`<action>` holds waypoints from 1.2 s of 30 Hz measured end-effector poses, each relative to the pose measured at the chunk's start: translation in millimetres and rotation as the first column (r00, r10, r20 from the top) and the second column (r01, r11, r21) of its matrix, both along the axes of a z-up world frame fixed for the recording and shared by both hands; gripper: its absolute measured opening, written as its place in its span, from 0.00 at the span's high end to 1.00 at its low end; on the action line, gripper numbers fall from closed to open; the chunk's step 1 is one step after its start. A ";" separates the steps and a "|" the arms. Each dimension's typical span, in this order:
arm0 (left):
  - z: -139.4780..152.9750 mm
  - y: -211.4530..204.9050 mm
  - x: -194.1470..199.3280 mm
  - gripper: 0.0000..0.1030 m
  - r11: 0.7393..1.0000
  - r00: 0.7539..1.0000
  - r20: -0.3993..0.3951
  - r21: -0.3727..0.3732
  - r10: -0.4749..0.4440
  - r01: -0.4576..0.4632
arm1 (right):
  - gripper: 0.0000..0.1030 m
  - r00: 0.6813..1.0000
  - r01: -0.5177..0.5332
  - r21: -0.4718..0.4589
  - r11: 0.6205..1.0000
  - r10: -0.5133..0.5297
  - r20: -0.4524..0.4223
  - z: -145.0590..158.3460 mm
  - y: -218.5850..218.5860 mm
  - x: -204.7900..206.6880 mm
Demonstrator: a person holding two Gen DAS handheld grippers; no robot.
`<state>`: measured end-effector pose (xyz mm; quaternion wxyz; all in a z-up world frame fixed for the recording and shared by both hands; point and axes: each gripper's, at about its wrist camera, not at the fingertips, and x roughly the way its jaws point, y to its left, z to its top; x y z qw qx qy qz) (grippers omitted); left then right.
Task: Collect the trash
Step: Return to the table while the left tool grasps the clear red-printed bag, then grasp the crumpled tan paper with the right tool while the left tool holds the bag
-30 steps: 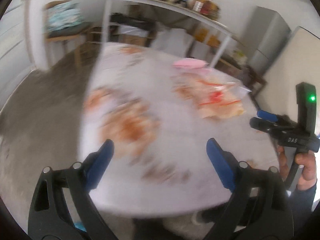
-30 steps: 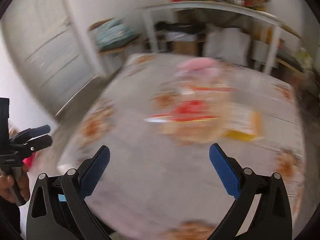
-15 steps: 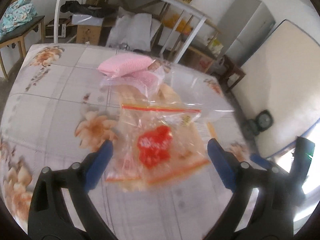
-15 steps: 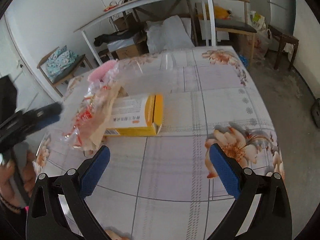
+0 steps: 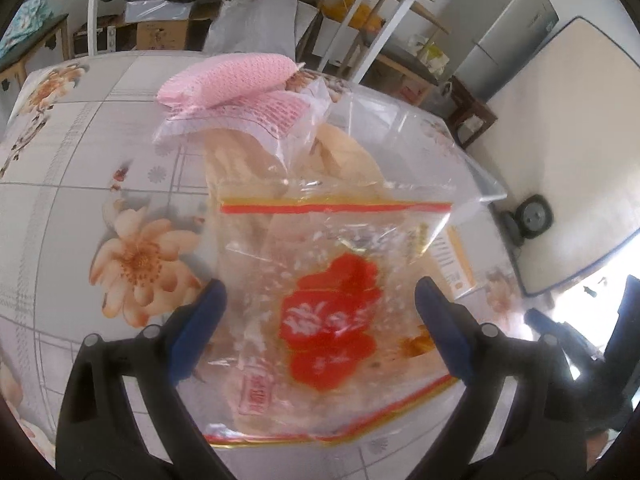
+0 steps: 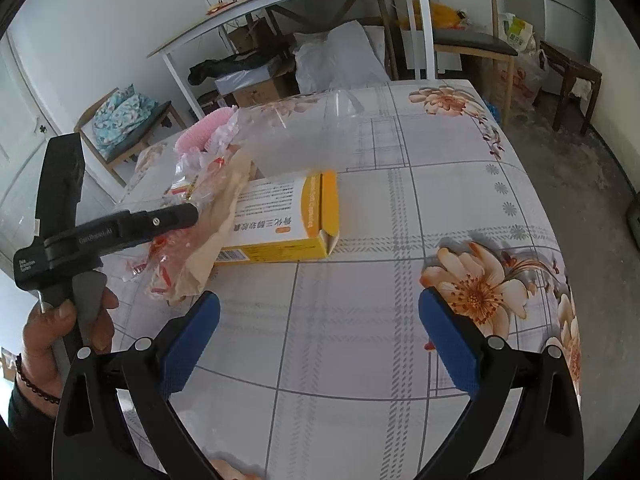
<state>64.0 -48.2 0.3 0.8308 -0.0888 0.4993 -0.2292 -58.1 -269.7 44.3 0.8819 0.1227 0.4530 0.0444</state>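
A clear plastic bag with a red flower print [image 5: 332, 312] lies on the flowered table [image 5: 80, 168]; it also shows in the right wrist view [image 6: 200, 216]. My left gripper [image 5: 320, 320] is open, its blue fingers on either side of the bag, just above it. A pink mesh pouch [image 5: 228, 80] and a clear bag [image 6: 304, 136] lie behind. A yellow and white box [image 6: 280, 220] lies partly under the bags. My right gripper [image 6: 320, 344] is open and empty over bare table, near the box.
Behind the table stand a white desk [image 6: 304, 4], cardboard boxes [image 6: 256, 88], a white sack [image 6: 340, 56] and wooden chairs [image 6: 472, 40]. The table's right edge [image 6: 560, 216] drops to a grey floor.
My left gripper has moved forward and down over the flower-print bag, which now fills the space between its fingers. My right gripper has swung to face the box and bare table.
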 end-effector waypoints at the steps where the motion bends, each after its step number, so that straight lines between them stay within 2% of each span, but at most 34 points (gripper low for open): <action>1: -0.5 0.4 -0.5 0.13 1.000 1.000 -0.003 0.014 -0.004 0.004 | 0.06 1.000 0.003 0.001 1.000 -0.003 -0.004 -0.9 -0.7 0.3; 2: -3.0 -1.9 -0.3 0.29 0.999 1.000 -0.007 0.032 -0.010 0.011 | 0.06 1.000 0.006 0.002 1.000 -0.006 -0.007 -0.8 -0.8 0.5; 5: 0.3 0.4 -5.9 0.51 0.999 0.999 -0.008 -0.004 -0.032 0.032 | 0.06 1.000 0.010 0.005 1.000 -0.010 -0.010 -1.0 -1.2 0.9; 9: 6.4 4.4 -14.5 0.61 0.999 0.999 0.019 -0.003 -0.040 0.040 | 0.06 1.000 0.005 0.005 1.000 -0.005 -0.014 -2.1 0.9 0.8; 10: 7.5 5.2 -17.1 0.70 0.999 0.999 0.026 -0.004 -0.046 0.046 | 0.06 1.000 0.004 0.006 1.000 -0.004 -0.015 -2.4 1.3 0.7; 13: 14.3 13.9 -26.5 0.86 0.997 0.998 0.038 -0.052 -0.049 0.051 | 0.06 1.000 0.006 0.008 1.000 -0.006 -0.014 -2.0 2.1 0.8; 17: 26.7 26.5 -38.1 0.92 0.995 0.997 0.073 -0.096 -0.023 0.030 | 0.06 1.000 0.004 0.012 1.000 -0.004 -0.009 -1.0 3.7 1.1; 19: 30.4 35.2 -45.5 0.92 0.991 0.997 0.074 -0.131 -0.018 0.028 | 0.06 1.000 -0.003 0.014 1.000 0.003 -0.008 -0.8 5.7 1.9; 21: 33.9 44.4 -54.3 0.92 0.991 0.997 0.083 -0.133 -0.002 0.013 | 0.06 1.000 -0.018 0.028 0.999 0.018 0.002 0.9 8.9 1.9; 23: 34.9 53.2 -62.5 0.92 0.985 0.998 0.063 -0.175 -0.003 0.014 | 0.06 0.999 -0.037 0.047 0.998 0.036 0.014 3.3 12.3 1.4; 25: 27.8 58.7 -79.1 0.92 0.975 0.999 0.005 -0.218 -0.035 0.035 | 0.06 0.998 -0.060 0.069 0.996 0.058 0.024 5.2 15.0 1.3; 28: 12.0 60.5 -109.9 0.91 0.982 0.996 -0.043 -0.179 -0.075 0.067 | 0.06 0.996 -0.079 0.086 0.993 0.076 0.037 8.5 19.9 0.0; 30: 3.3 60.7 -120.8 0.88 0.990 0.996 -0.048 -0.121 -0.072 0.066 | 0.06 0.995 -0.089 0.088 0.992 0.085 0.045 9.9 23.9 -1.5; 31: 0.2 62.3 -124.0 0.78 0.993 0.997 -0.046 -0.100 -0.067 0.062 | 0.06 0.995 -0.097 0.089 0.991 0.092 0.049 10.4 26.5 -2.1; 32: -0.8 64.4 -124.7 0.58 0.994 0.997 -0.044 -0.089 -0.064 0.060 | 0.06 0.994 -0.105 0.087 0.991 0.101 0.051 10.7 29.7 -2.8; 33: 1.6 67.9 -126.4 0.46 0.997 0.999 -0.018 -0.064 -0.041 0.040 | 0.06 0.993 -0.113 0.084 0.990 0.109 0.050 10.7 32.5 -3.3; 34: 7.9 72.0 -129.1 0.25 0.999 1.000 0.025 -0.045 -0.016 0.017 | 0.06 0.992 -0.121 0.082 0.989 0.117 0.049 10.5 35.0 -3.9; 35: 14.5 75.3 -128.5 0.18 0.999 0.998 0.062 -0.048 -0.007 0.010 | 0.06 0.991 -0.130 0.080 0.988 0.126 0.049 10.4 38.1 -4.2; 36: 19.5 79.2 -128.7 0.18 0.998 0.996 0.085 -0.054 -0.005 0.010 | 0.06 0.990 -0.136 0.078 0.988 0.132 0.050 10.6 40.3 -4.6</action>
